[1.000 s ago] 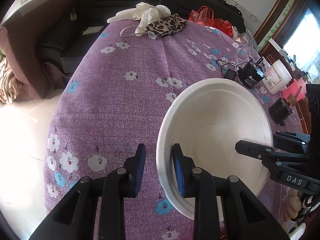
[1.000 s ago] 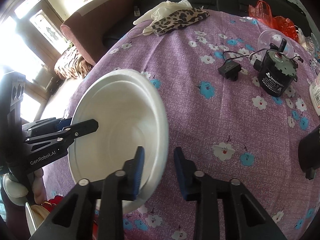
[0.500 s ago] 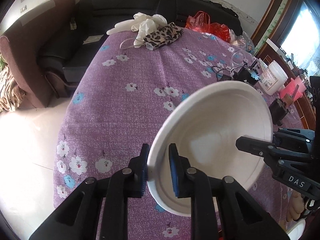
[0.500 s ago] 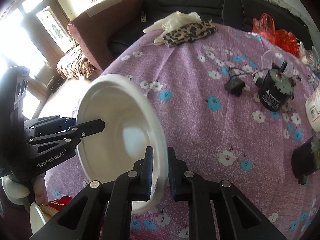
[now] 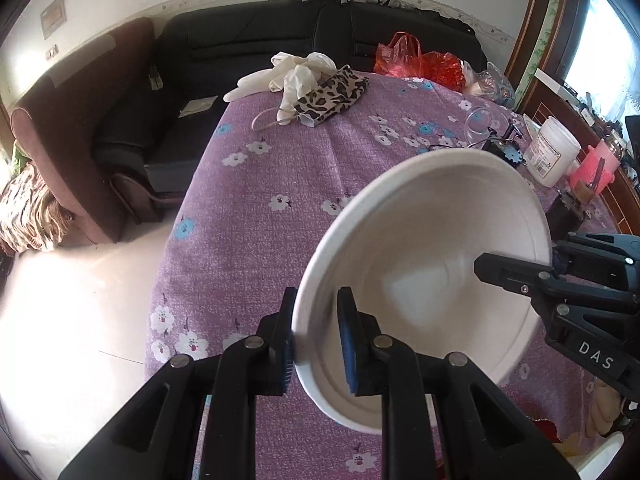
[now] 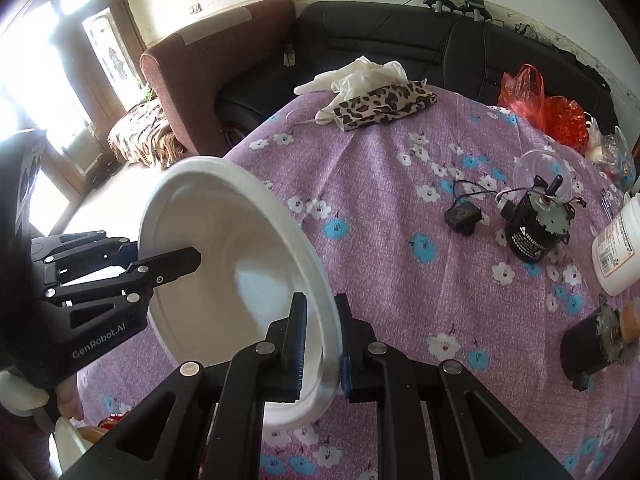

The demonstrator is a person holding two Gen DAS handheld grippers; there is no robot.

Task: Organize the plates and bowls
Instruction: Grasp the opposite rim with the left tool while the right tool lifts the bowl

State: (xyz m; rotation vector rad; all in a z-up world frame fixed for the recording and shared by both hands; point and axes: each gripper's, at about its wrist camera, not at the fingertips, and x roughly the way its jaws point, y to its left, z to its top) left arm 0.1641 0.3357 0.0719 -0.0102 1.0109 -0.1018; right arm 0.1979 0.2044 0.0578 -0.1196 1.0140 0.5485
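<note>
Both my grippers are clamped on the same white bowl (image 5: 424, 276), one on each side of the rim, bowl held up off the purple floral tablecloth (image 5: 280, 168) and tipped.

Left wrist view: my left gripper (image 5: 316, 344) is nearly closed, pads pinching the near rim, one finger outside the wall, one inside. My right gripper (image 5: 520, 276) comes in from the right edge, one finger reaching inside the bowl, gripping the far rim. This view alone shows a pink container (image 5: 594, 166) behind the white jar (image 5: 550, 150), and the bowl hides most of the black motor.

Right wrist view: my right gripper (image 6: 322, 344) is almost fully closed on the rim, pads pressing both faces. My left gripper (image 6: 132, 260) is at the left, finger inside the bowl (image 6: 224, 264). Here the black motor (image 6: 534, 228) with its wires and a small black adapter (image 6: 462, 216) show in full, well apart from the bowl. Also a second dark cylinder (image 6: 592, 340) at the right, and a door with bright glass (image 6: 100, 48) far left.

Both views: leopard-print pouch (image 6: 384, 106) and white gloves (image 6: 360, 74) at the table's far edge, red plastic bag (image 5: 420, 62), black sofa (image 5: 320, 32) behind.
</note>
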